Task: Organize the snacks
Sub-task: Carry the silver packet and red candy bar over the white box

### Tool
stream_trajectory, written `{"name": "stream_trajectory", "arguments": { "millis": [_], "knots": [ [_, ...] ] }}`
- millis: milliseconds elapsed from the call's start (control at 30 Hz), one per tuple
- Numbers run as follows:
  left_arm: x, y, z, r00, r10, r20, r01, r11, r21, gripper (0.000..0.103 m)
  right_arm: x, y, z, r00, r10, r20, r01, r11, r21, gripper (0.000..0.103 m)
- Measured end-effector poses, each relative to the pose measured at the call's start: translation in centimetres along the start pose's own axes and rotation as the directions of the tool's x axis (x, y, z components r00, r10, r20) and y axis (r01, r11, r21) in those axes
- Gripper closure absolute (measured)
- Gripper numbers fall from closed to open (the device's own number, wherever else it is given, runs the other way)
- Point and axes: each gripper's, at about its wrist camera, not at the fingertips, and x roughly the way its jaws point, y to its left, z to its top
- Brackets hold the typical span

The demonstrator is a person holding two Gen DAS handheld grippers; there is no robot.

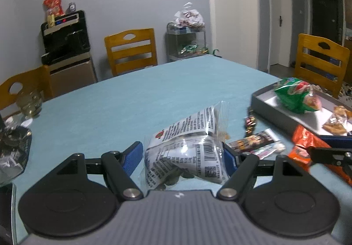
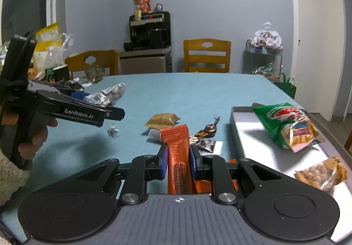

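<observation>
My left gripper (image 1: 183,154) is shut on a clear snack packet with white printed labels (image 1: 187,146) and holds it above the blue table; it also shows in the right wrist view (image 2: 88,96) with the packet (image 2: 107,94). My right gripper (image 2: 178,157) is shut on an orange wrapped snack bar (image 2: 177,148); the bar shows at the right in the left wrist view (image 1: 308,146). A grey tray (image 2: 242,126) at the right holds a green snack bag (image 2: 286,126) and a clear pack of biscuits (image 2: 319,174).
Loose on the blue table (image 2: 176,93) lie a tan packet (image 2: 162,119), dark candy wrappers (image 2: 204,135) and a small clear wrapper (image 2: 113,131). Wooden chairs (image 2: 206,55) ring the table. Bags and a cup (image 2: 61,73) crowd the far left. A glass jar (image 1: 29,104) stands at the left edge.
</observation>
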Motion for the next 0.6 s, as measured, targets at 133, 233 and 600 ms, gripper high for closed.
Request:
{"name": "stream_trajectory", "arguments": {
  "millis": [133, 233, 600],
  "knots": [
    [-0.5, -2.5, 1.1, 1.0, -0.025, 0.018, 0.025, 0.999, 0.032, 0.029, -0.9, -1.4, 0.0, 1.0, -0.018, 0.016, 0.018, 1.0, 0.015, 0.081],
    [-0.7, -4.0, 1.9, 0.999, -0.043, 0.028, 0.041, 0.998, 0.053, 0.029, -1.6, -2.5, 0.1, 0.999, -0.034, 0.032, 0.033, 0.999, 0.029, 0.081],
    [-0.5, -10.1, 4.3, 0.992, -0.126, 0.03, 0.121, 0.985, 0.12, 0.029, -4.2, -6.9, -0.5, 0.992, -0.109, 0.062, 0.103, 0.991, 0.084, 0.081]
  ]
}}
